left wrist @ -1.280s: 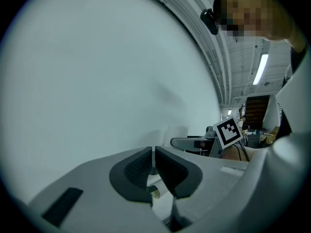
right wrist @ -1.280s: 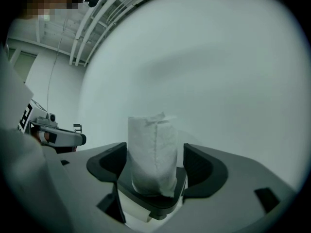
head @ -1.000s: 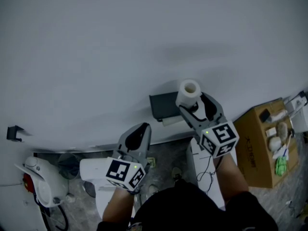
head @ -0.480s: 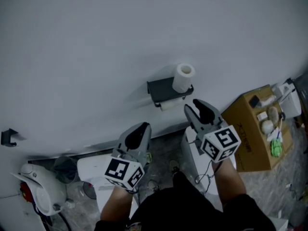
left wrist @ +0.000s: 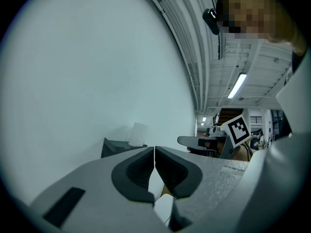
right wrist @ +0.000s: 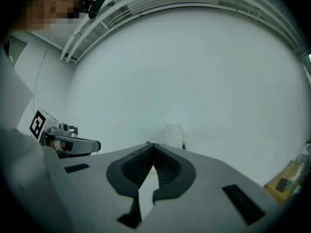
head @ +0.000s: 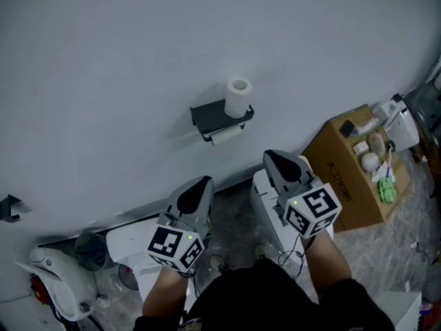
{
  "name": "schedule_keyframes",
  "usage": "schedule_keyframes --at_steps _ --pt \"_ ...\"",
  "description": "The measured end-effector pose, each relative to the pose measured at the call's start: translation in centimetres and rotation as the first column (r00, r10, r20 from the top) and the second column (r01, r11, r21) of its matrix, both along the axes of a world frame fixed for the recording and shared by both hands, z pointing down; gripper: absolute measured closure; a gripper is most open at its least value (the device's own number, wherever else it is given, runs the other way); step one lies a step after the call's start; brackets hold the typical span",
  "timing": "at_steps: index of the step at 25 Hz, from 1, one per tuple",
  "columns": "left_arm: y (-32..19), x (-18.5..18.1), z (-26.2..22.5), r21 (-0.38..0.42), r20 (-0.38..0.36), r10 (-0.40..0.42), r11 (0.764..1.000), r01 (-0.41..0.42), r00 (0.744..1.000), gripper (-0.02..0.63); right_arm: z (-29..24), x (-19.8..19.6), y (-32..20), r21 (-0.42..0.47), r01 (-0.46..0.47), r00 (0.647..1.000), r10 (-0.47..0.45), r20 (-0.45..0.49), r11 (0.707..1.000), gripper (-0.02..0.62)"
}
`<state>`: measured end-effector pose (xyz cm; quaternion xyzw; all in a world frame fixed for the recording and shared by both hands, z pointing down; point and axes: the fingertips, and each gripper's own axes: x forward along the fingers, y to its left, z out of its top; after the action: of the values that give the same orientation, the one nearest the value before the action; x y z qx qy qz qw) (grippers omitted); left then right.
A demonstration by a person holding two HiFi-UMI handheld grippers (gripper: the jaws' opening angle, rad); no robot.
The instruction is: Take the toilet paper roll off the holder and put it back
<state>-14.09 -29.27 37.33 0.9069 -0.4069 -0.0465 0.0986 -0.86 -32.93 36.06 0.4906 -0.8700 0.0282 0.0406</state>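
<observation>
A white toilet paper roll (head: 238, 96) stands upright on top of the dark wall holder (head: 215, 118). A second white roll (head: 226, 136) hangs under that holder. My right gripper (head: 278, 158) is back from the wall, below and to the right of the holder. Its jaws have just been closing and are shut with nothing between them (right wrist: 153, 145). The roll (right wrist: 173, 132) shows beyond its tips. My left gripper (head: 198, 187) hangs lower left of the holder, shut and empty (left wrist: 154, 149). The left gripper view shows the holder (left wrist: 115, 147) and the roll (left wrist: 138, 131) ahead.
An open cardboard box (head: 342, 173) with small items sits on the floor at the right. A white unit (head: 265, 205) stands under my right gripper. Another white object (head: 129, 245) lies under the left one. A white and red device (head: 49, 281) is at lower left. A dark hook (head: 8, 208) is on the wall.
The right gripper let go of the roll, leaving it upright on the holder, then drew back and shut its jaws. The left gripper also drew back from the wall.
</observation>
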Motion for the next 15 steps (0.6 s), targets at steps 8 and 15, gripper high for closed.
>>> schedule_keyframes --at_steps 8,15 --pt "2.7 6.9 -0.6 -0.002 0.039 -0.019 1.0 0.019 0.999 0.6 -0.2 4.0 3.3 0.005 0.097 0.995 -0.097 0.027 0.995 0.597" --pt "6.0 14.1 -0.2 -0.017 0.086 -0.096 0.995 0.097 0.992 0.601 1.2 10.8 6.2 -0.009 0.182 0.98 -0.18 0.089 0.983 0.597"
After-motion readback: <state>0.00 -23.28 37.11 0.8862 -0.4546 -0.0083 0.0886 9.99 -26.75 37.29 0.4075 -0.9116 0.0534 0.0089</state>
